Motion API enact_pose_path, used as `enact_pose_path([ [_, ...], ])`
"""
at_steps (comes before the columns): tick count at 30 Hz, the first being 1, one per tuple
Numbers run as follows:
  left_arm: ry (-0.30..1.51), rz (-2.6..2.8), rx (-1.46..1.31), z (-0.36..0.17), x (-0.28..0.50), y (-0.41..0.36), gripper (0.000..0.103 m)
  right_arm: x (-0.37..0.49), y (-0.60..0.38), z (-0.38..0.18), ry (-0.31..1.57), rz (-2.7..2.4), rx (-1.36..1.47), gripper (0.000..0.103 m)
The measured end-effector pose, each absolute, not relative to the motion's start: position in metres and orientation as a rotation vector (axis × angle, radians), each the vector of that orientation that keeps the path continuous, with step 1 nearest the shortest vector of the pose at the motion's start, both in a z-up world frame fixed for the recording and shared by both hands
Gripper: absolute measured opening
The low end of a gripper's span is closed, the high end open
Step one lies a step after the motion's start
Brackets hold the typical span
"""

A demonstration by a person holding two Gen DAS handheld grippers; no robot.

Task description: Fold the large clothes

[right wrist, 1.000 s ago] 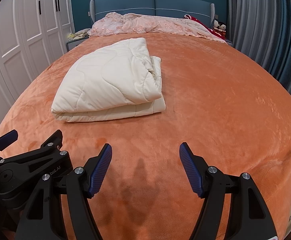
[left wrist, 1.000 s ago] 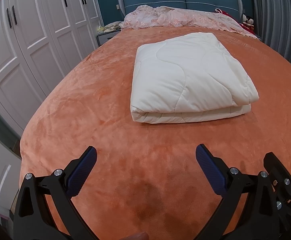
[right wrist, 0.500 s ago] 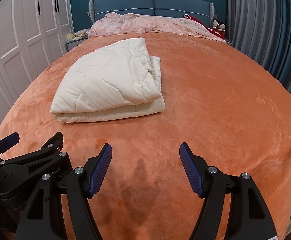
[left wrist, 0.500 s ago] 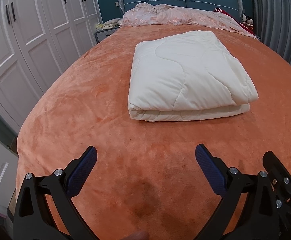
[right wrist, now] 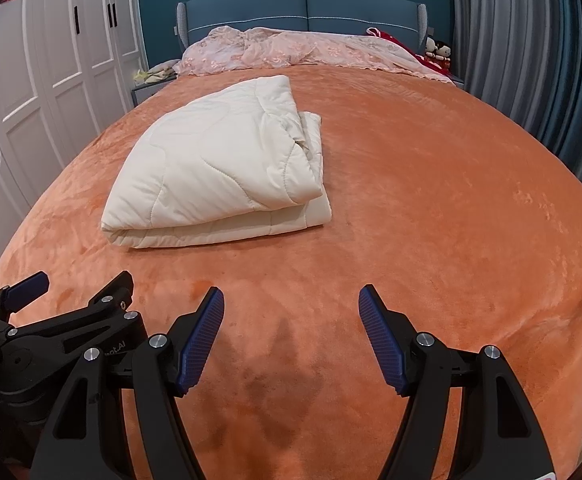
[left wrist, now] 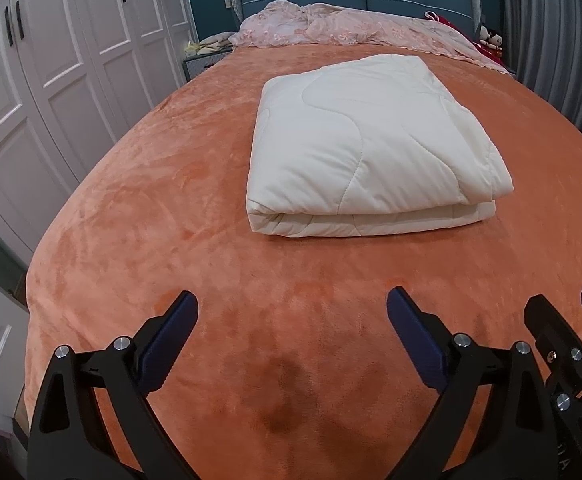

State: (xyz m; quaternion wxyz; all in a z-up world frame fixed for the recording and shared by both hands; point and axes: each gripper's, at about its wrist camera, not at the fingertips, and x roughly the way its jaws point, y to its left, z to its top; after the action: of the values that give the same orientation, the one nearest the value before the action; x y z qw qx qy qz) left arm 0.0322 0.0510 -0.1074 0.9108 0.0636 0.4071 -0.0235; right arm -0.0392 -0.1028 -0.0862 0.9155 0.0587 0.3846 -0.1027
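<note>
Both tongs, left (left wrist: 293,310) and right (right wrist: 291,304), agape, empty. Cream quilted folded comforter (left wrist: 371,148) at 12 o'clock on orange plush bed (left wrist: 171,208). Risk: single-layer grab unravels stack.

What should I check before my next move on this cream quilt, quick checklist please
1. Left gripper open and holding nothing: ok.
2. Right gripper open and holding nothing: ok.
3. Cream quilt folded into a compact stack on the orange bedspread: ok.
4. Layers aligned: not ok; in the right wrist view a lower layer sticks out past the top fold on the right side.
5. Grippers clear of the quilt: ok, both are over bare bedspread nearer the foot of the bed.
6. Quilt's far edge squared: cannot tell.
</note>
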Motion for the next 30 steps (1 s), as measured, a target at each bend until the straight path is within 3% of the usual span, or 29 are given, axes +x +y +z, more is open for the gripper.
enact_pose_path([
  [30,0.861,-0.045,0.129,-0.1124,0.0359,0.0516,0.093,-0.036,-0.0935,-0.0952,0.807,-0.212,0.128,0.068],
])
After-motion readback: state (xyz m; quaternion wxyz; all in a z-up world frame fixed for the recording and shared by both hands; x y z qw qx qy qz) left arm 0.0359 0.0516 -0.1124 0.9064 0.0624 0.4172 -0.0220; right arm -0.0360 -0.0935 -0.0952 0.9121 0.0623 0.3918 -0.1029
